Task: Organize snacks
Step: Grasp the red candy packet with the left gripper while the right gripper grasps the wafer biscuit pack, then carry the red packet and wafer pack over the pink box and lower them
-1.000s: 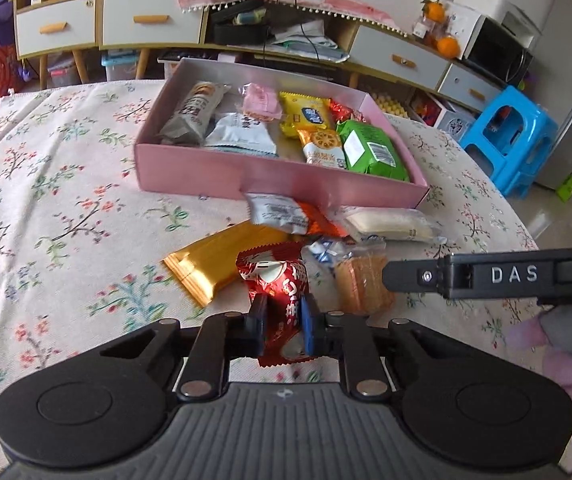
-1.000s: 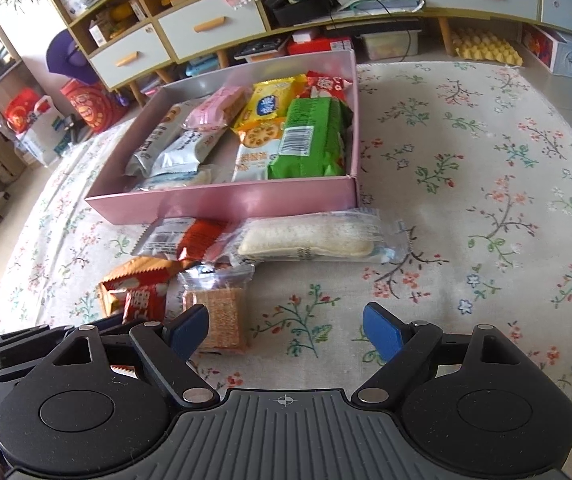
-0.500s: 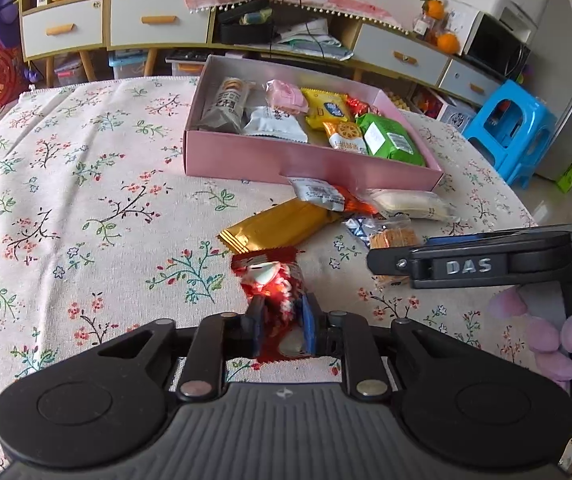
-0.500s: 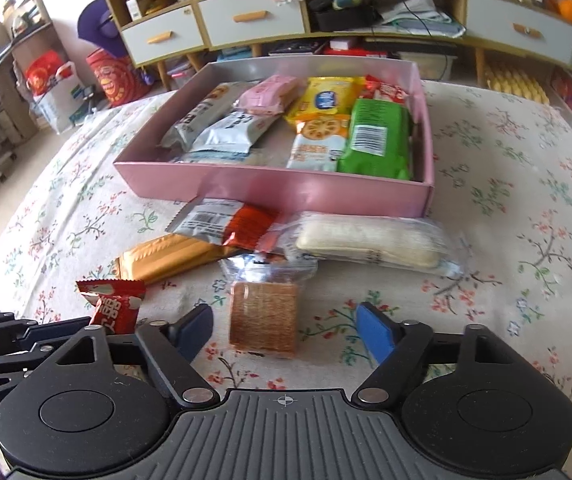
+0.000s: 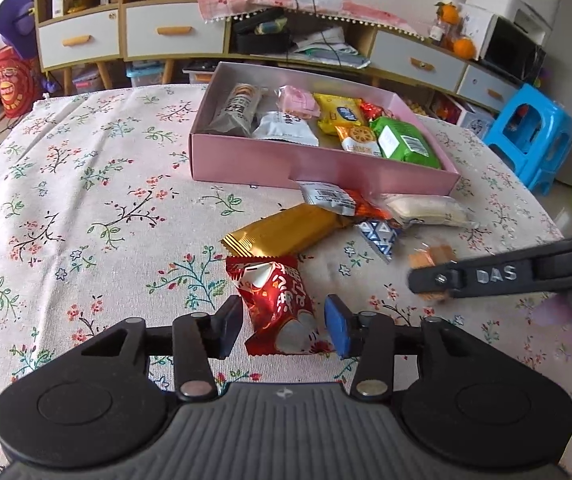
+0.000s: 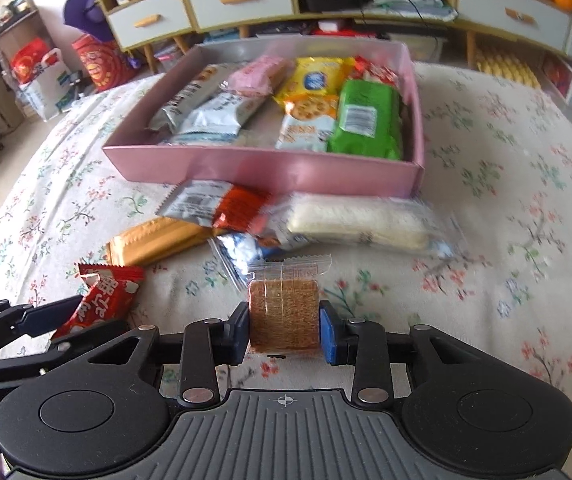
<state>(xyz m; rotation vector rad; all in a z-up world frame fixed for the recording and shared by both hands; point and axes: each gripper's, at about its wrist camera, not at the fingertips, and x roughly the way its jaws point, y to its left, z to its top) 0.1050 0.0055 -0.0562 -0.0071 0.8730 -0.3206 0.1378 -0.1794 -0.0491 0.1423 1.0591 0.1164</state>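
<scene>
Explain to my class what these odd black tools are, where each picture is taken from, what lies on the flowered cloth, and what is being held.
No robot arm here: a person holds a two-finger gripper in each hand, each with a camera looking along its fingers. In the left camera's picture, the left gripper is open around a red snack packet lying on the floral tablecloth. In the right camera's picture, the right gripper is shut on a clear-wrapped brown cracker pack. Ahead sits a pink box already holding several snacks. Before it lie a gold bar, a white-and-orange packet and a pale cake in clear wrap.
</scene>
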